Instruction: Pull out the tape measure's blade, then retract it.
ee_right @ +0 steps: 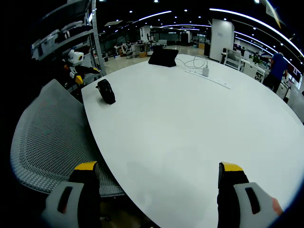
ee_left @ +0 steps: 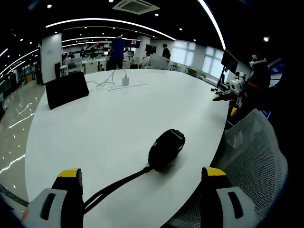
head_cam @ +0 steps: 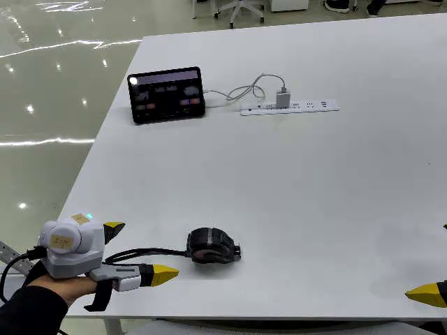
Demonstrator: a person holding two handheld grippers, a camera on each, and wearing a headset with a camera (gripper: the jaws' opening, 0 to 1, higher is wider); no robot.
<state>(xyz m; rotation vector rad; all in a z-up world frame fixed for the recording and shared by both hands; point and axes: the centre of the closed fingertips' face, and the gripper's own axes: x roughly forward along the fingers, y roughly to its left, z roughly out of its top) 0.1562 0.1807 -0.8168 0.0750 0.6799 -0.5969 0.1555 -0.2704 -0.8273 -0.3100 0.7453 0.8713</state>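
Tape measure (head_cam: 213, 246): one, black, rounded, rubbery-looking case, lying on its side near the front edge of the bench (head_cam: 293, 181), just ahead of the left claw (head_cam: 143, 251). A thin black strap (ee_left: 118, 185) trails from the case back between that claw's jaws; its near end passes out of sight, so contact cannot be told. Left claw: grey body, yellow wedge tips, jaws spread wide and released, gripping nothing. Right claw (ee_right: 159, 167): same build, jaws likewise spread and empty, at the bench's front right edge, well apart from the tape measure. Bench: white, smooth, matte top. Far side: dark flat tablet (head_cam: 167, 95), propped upright; long white power strip (head_cam: 290, 107) with a looping cable. Grey mesh chair (ee_right: 42, 142) beside the bench.
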